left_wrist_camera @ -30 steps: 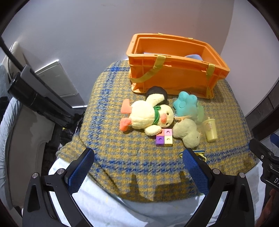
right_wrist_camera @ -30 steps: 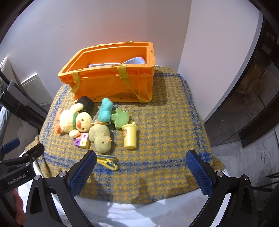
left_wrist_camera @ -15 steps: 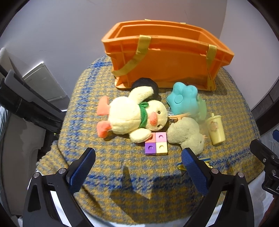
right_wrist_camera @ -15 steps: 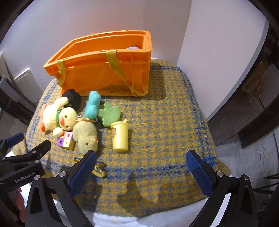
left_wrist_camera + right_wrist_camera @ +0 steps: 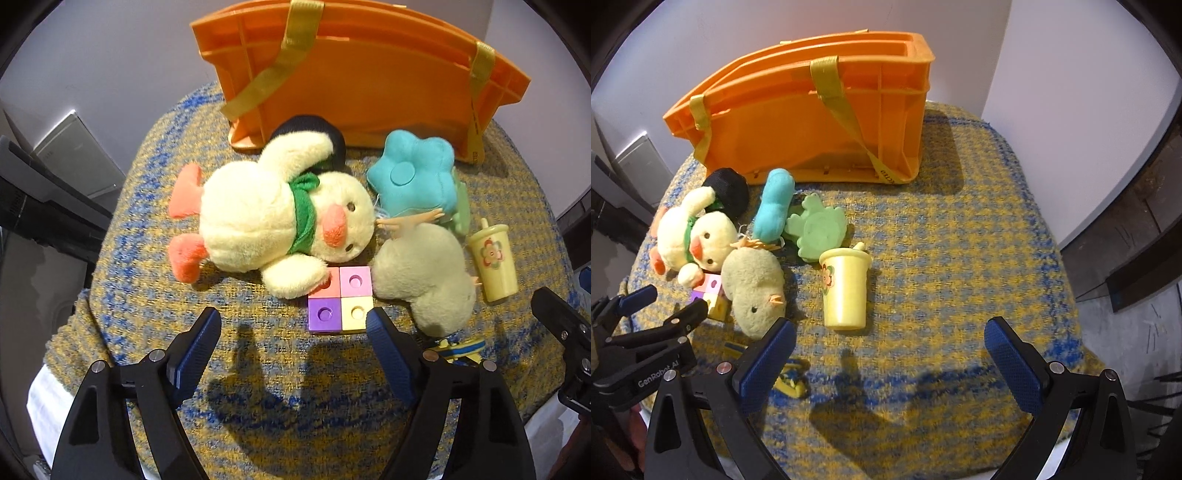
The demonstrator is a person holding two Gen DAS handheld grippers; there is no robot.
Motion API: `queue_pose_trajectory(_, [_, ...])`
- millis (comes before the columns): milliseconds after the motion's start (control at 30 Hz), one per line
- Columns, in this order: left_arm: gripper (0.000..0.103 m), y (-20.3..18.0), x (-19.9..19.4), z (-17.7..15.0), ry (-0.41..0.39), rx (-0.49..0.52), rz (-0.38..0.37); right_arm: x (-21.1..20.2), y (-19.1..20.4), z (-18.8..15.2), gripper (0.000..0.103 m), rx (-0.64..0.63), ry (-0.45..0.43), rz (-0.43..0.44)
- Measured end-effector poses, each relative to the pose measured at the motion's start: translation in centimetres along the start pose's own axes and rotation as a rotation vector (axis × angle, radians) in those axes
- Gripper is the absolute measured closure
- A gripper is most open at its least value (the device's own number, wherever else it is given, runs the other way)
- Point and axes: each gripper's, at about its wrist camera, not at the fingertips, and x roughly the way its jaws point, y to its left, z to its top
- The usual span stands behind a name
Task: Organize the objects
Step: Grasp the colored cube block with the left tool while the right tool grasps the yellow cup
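An orange crate (image 5: 362,88) with yellow straps stands at the back of a checked cloth (image 5: 155,295); it also shows in the right wrist view (image 5: 798,122). In front lie a cream duck plush with a green scarf (image 5: 273,221), a teal plush (image 5: 413,177), a pale chick plush (image 5: 421,273), a four-colour block (image 5: 340,299) and a yellow cup (image 5: 493,258). My left gripper (image 5: 293,332) is open and empty just in front of the block. My right gripper (image 5: 886,347) is open and empty just in front of the cup (image 5: 846,288).
A black round object (image 5: 314,127) lies behind the duck. A green frog-shaped toy (image 5: 818,232) lies behind the cup. A blue-and-yellow item (image 5: 792,380) lies by the right gripper's left finger. A white wall corner rises behind the crate. The cloth edge drops off on the right.
Both grippers have moved forward and down toward the toys. The crate and toys look larger. Both stay open.
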Motion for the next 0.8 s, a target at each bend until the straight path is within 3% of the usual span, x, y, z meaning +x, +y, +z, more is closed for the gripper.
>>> queue_pose_trajectory(167, [0.023,0.0,0.7,0.2,0.001,0.000,-0.018,1.1,0.0,0.6,0.001,-0.001,0.009,0.007])
queue_pose_trajectory(267, [0.031,-0.2,0.7,0.2,0.011,0.005,-0.051,1.7,-0.2,0.8,0.001,0.025,0.014,0.010])
queue_pose_trajectory(467, [0.032,-0.9,2.0,-0.2,0.049,0.020,-0.073,2.7,-0.1,1.1,0.001,0.028,0.029,0.011])
queue_pose_trajectory(600, [0.039,-0.7,2.8,-0.1,0.059,0.026,-0.076,3.4,0.1,1.1,0.001,0.026,0.042,0.014])
queue_pose_trajectory(700, [0.047,-0.5,2.8,0.1,0.051,0.047,-0.084,3.9,0.2,1.3,0.008,0.031,0.052,0.013])
queue_pose_trajectory(800, [0.051,-0.4,2.9,0.1,0.051,0.056,-0.092,4.5,0.4,1.5,0.021,0.032,0.071,0.026])
